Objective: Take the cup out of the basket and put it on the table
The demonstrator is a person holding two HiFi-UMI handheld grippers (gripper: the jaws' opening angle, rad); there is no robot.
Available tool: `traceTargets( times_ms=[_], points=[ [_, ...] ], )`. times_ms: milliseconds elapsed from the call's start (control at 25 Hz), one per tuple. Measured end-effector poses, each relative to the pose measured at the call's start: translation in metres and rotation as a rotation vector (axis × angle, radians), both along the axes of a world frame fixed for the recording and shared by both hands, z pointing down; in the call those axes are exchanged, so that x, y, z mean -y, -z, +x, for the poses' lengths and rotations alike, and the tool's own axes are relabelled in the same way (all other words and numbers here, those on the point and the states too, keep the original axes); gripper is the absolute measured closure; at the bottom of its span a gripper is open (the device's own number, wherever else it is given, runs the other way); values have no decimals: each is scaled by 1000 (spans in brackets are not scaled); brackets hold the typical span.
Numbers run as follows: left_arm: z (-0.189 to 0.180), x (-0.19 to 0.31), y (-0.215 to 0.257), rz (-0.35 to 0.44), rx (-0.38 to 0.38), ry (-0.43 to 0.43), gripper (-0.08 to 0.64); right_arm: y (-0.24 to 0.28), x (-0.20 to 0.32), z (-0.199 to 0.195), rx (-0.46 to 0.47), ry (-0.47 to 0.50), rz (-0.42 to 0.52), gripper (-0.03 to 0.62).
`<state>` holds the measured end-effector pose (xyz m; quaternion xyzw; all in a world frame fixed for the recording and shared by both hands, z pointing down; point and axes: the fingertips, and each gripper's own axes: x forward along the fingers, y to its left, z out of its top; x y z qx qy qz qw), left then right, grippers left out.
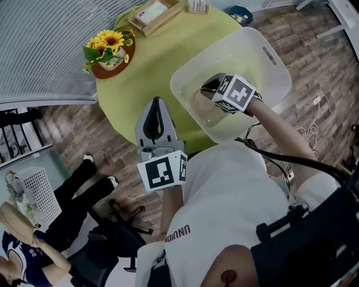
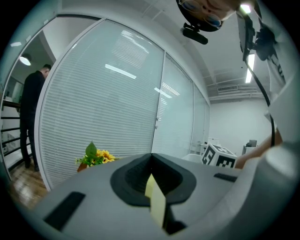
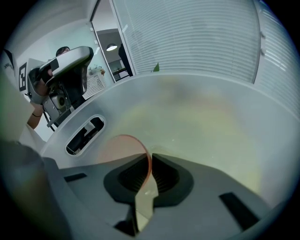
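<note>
A clear cup with a pinkish rim (image 3: 125, 139) sits inside the translucent white basket (image 1: 270, 55) on the round green table (image 1: 150, 64). My right gripper (image 1: 208, 87) reaches down into the basket, and in the right gripper view (image 3: 149, 158) its jaws are shut on the cup's thin wall. The cup's body (image 1: 203, 106) shows only faintly through the basket in the head view. My left gripper (image 1: 156, 103) hovers level over the table's near edge, left of the basket. Its jaws (image 2: 151, 160) are shut with nothing between them.
A pot of sunflowers (image 1: 110, 49) stands at the table's left edge, and a wooden tray (image 1: 156, 14) at the far side. The basket's handle slot (image 3: 85, 134) is on my left. A seated person (image 1: 33, 241) and a chair are on the floor at lower left, cables (image 1: 314, 106) at right.
</note>
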<state>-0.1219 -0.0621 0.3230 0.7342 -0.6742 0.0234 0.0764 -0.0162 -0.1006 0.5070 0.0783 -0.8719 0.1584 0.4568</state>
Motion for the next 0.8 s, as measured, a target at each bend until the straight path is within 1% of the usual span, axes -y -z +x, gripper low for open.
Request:
traceTargets(
  times_ms=[800],
  points=[
    [8, 2, 1, 5, 15, -24, 549, 33, 6, 9, 102, -52, 90, 557]
  ],
)
